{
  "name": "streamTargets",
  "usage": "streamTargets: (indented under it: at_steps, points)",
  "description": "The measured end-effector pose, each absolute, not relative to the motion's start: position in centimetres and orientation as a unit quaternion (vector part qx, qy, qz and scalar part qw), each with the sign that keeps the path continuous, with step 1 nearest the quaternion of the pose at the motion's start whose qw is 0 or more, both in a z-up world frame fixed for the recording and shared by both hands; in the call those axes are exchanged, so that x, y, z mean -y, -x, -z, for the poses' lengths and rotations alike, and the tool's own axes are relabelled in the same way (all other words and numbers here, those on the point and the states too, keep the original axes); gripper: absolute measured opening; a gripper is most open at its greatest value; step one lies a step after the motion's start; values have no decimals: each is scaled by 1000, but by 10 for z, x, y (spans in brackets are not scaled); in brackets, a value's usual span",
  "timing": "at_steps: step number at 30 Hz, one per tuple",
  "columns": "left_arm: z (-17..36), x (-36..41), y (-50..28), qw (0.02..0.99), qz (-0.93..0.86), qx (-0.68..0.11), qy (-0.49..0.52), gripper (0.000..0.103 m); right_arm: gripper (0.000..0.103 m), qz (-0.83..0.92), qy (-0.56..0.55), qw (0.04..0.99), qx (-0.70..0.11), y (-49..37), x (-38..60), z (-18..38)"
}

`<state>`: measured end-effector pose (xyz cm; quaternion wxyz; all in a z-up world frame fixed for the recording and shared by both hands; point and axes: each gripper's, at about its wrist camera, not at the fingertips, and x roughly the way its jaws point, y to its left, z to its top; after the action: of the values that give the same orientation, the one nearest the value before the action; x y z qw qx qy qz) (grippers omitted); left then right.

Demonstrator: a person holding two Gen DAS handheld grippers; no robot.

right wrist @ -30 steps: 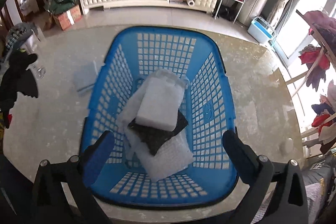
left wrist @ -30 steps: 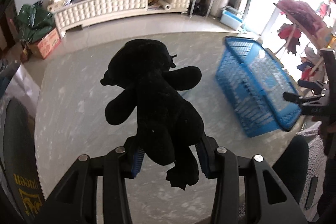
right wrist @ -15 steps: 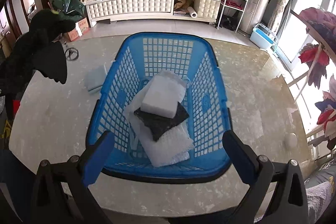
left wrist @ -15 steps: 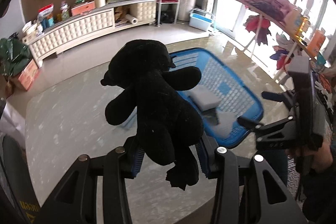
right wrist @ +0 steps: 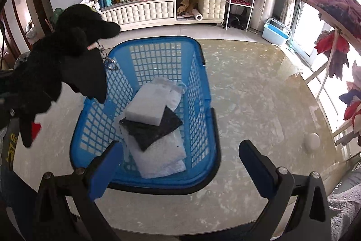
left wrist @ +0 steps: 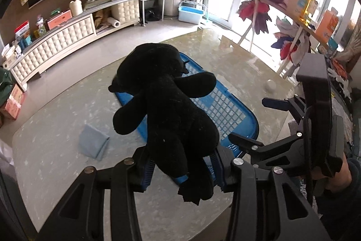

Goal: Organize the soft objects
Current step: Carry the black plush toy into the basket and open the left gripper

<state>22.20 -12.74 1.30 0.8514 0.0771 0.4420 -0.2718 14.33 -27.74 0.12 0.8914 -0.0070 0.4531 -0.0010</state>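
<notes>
My left gripper (left wrist: pixel 182 165) is shut on a black plush toy (left wrist: pixel 167 105), whose lower body is pinched between the blue pads. The toy hangs in the air above the left rim of the blue basket (left wrist: pixel 227 110). From the right wrist view the same plush toy (right wrist: pixel 61 69) shows at the left, over the basket (right wrist: pixel 203 92) wall. Inside the basket lie a white foam block (right wrist: pixel 146 110), a black pad (right wrist: pixel 151 128) and white bubble wrap (right wrist: pixel 162 157). My right gripper (right wrist: pixel 178 164) stands open over the basket's near end, nothing between its fingers.
A folded light-blue cloth (left wrist: pixel 92 143) lies on the marble table (right wrist: pixel 259 105) left of the basket. A small white round object (right wrist: pixel 312 141) sits near the table's right edge. A rack of clothes (right wrist: pixel 334 22) stands to the right; a low white cabinet (right wrist: pixel 144 10) runs along the far wall.
The left gripper has carried the plush toy rightward and a little up, from beside the basket to over its left rim. The right gripper has shifted slightly right over the basket.
</notes>
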Motion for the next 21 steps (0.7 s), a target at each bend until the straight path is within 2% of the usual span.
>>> streamTargets:
  at_steps: [9,21]
  points:
    - [4,158,-240,834,294,-460,-80,41,103,6,-18,889,-457,-150,298,10]
    - [57,193,-282,806,289,-505,-110,41,103,0,-41,887,-461,-155,314,23]
